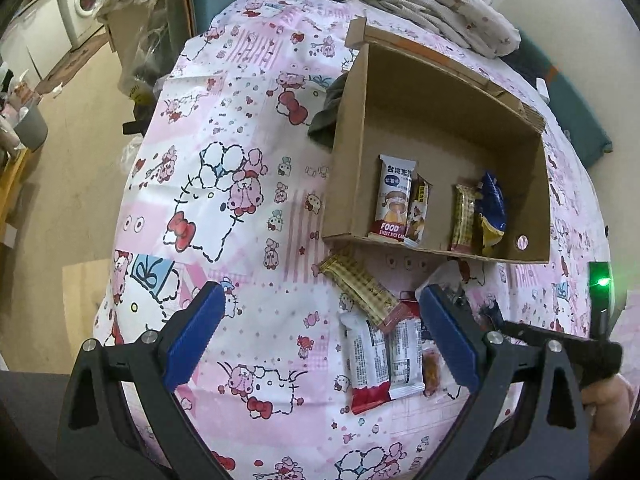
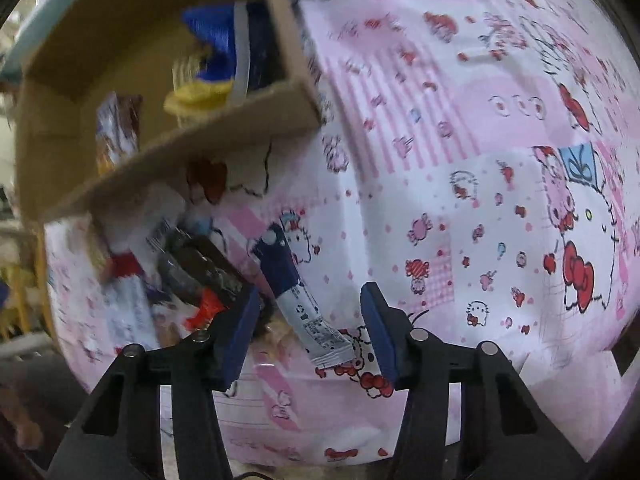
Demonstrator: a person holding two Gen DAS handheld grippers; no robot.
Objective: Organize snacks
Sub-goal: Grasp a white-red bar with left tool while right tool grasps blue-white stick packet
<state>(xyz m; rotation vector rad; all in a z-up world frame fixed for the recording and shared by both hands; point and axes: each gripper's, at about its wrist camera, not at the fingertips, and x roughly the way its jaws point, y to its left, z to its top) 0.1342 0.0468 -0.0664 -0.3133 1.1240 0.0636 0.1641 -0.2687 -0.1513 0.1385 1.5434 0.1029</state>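
A cardboard box (image 1: 348, 152) stands on a pink cartoon-print tablecloth (image 1: 224, 184) and holds several snack packets upright, among them a white rice cake bar (image 1: 394, 200) and a blue and yellow bag (image 1: 492, 212). In front of the box lie a yellow wafer bar (image 1: 360, 292) and white-and-red packets (image 1: 380, 360). My left gripper (image 1: 320, 332) is open above the cloth, left of these packets. My right gripper (image 2: 308, 332) is open around a blue and white stick packet (image 2: 296, 296) that lies on the cloth. The box (image 2: 224, 128) shows blurred at upper left in the right wrist view.
A folded floral cloth (image 1: 440, 4) lies behind the box. A dark cloth (image 1: 326, 112) sits at the box's left side. The table's left edge drops to a floor with a washing machine (image 1: 86, 4) and a grey bucket (image 1: 34, 124).
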